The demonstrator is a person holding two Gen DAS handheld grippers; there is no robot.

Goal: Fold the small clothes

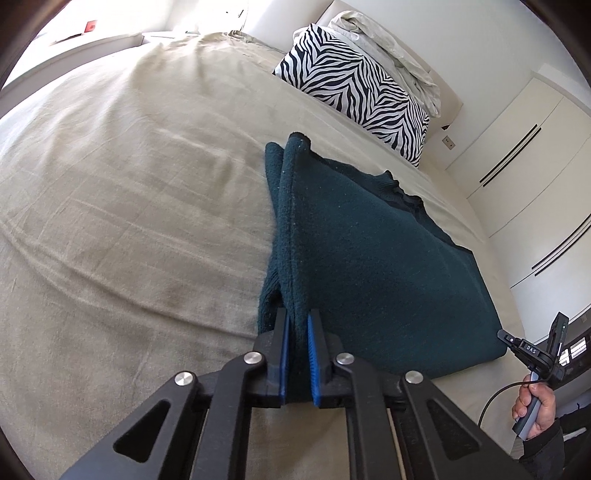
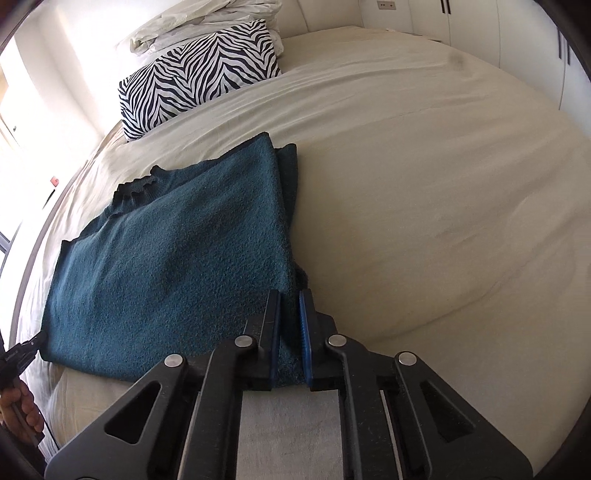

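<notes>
Near the bed's (image 2: 424, 177) foot edge lies the teal knit sweater (image 2: 177, 251), sleeves folded in: soft, limp, likely fairly heavy, best taken at the hem corners. Left gripper (image 1: 297, 321) and right gripper (image 2: 290, 302) each pinch one such corner. Beyond, well apart, sit a zebra-print pillow (image 2: 195, 77) and rumpled white bedding (image 2: 207, 18); nothing blocks the fold.

Pretty clearly a bedroom in someone's home. There's a big bed (image 1: 129, 206) with a beige cover taking up most of the view, a zebra-print pillow (image 1: 354, 88) up at the head, and a rumpled white duvet (image 1: 388, 44) bunched behind it. White built-in wardrobe doors (image 1: 524, 177) with long dark handles run along one wall, and bright daylight pours in from the other side.
</notes>
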